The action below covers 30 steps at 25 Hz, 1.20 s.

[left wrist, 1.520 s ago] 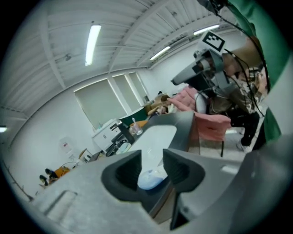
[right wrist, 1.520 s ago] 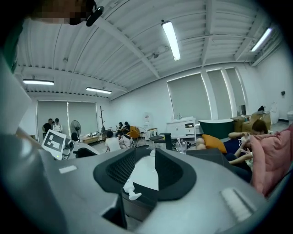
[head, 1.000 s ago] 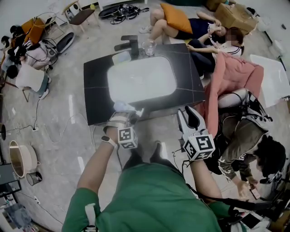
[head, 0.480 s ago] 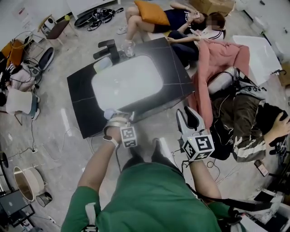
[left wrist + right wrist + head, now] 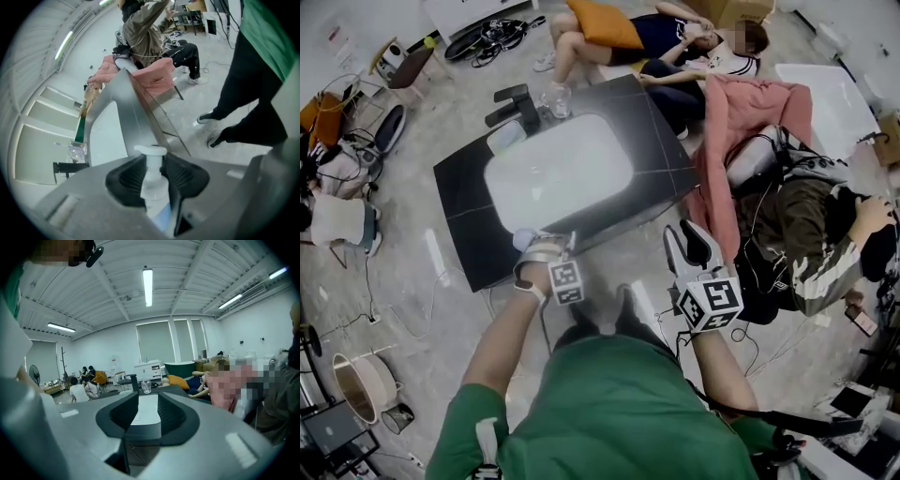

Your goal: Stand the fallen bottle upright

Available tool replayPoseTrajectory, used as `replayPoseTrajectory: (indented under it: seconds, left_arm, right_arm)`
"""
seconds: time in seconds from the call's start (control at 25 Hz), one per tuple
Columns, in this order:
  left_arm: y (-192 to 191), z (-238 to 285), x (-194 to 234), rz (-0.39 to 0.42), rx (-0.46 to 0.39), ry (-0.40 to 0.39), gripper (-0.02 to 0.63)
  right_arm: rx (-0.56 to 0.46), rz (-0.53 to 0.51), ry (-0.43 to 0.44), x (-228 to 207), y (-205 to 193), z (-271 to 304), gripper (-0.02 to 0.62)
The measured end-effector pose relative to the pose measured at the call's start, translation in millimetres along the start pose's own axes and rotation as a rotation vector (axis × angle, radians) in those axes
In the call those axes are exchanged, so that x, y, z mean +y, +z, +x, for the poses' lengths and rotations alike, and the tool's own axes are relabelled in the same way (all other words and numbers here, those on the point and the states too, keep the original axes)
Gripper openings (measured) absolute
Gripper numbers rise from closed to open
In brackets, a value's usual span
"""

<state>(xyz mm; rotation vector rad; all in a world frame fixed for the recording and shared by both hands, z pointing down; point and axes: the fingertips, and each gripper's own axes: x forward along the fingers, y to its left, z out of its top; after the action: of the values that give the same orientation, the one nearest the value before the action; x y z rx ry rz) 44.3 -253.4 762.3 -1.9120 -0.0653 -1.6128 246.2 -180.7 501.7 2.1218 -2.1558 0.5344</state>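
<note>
A white pump bottle [image 5: 152, 187] lies between the ribbed black pads of my left gripper [image 5: 152, 176], its pump head pointing away along the jaws. The jaws have just been closing and now press on the bottle. In the head view the left gripper [image 5: 546, 246] points steeply down at the near edge of the black table [image 5: 661, 155], and only a white bit of the bottle [image 5: 525, 238] shows. My right gripper [image 5: 694, 246] hangs off the table's near right corner, open, with nothing between its jaws [image 5: 147, 416].
A white basin [image 5: 558, 173] fills the table's middle, with a black faucet [image 5: 520, 101] and a glass [image 5: 555, 100] at its far end. A pink-draped chair [image 5: 750, 141] and seated people crowd the right side. Cables and gear lie on the floor at left.
The left gripper has sunk a little at the table's near edge with the bottle in its jaws, and less of the bottle shows. The head view has swung. The right gripper has hardly shifted.
</note>
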Motion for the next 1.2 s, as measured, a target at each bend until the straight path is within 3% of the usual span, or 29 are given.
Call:
replayPoseTrajectory:
  seconds: [0.16,0.64,1.2]
  left_arm:
    - [-1,-6,3,-0.024,-0.005,0.029,0.129]
    - [-21,-52,32,-0.196,-0.072,0.214,0.101]
    - [-67,-102,62,-0.529,-0.201,0.362,0.101]
  right_arm:
    - [0.005,-0.012,0.033,7,1,5,0.127]
    - [0.028,-0.044,0.133,39,5,22,0.127]
    - [0.037,-0.091,0.218,86,14,44,0.127]
